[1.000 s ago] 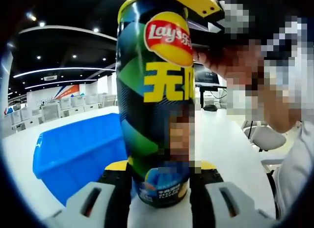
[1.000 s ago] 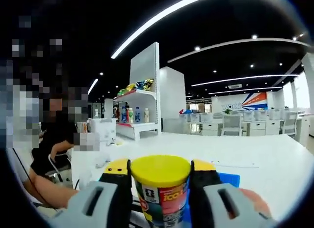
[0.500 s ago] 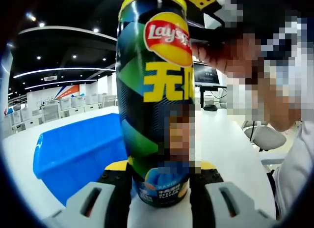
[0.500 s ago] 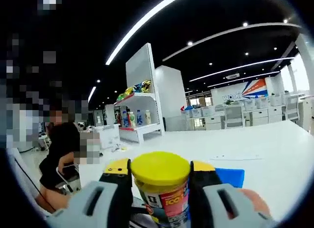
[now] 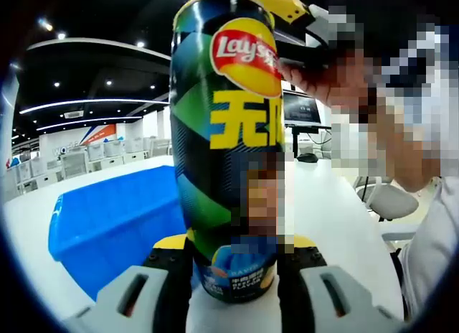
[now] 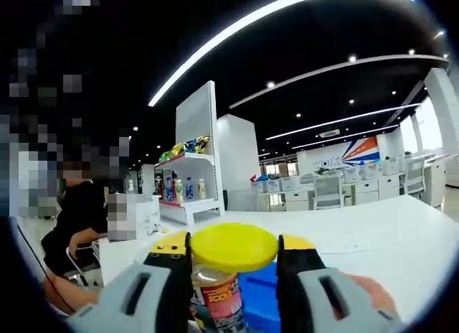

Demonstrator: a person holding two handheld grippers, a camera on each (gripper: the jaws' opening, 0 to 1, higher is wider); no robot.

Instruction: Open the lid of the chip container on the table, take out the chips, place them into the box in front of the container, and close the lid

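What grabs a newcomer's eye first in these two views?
The tall chip can stands upright in the middle of the left gripper view, its base clamped between the left gripper jaws, with the blue box behind it on the white table. In the right gripper view, the right gripper pinches the yellow lid, tilted up off the can's rim.

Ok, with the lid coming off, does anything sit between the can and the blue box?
Nothing visible. In the left gripper view the blue box sits open right beside the can, bare table around them. The lid is in the right gripper.
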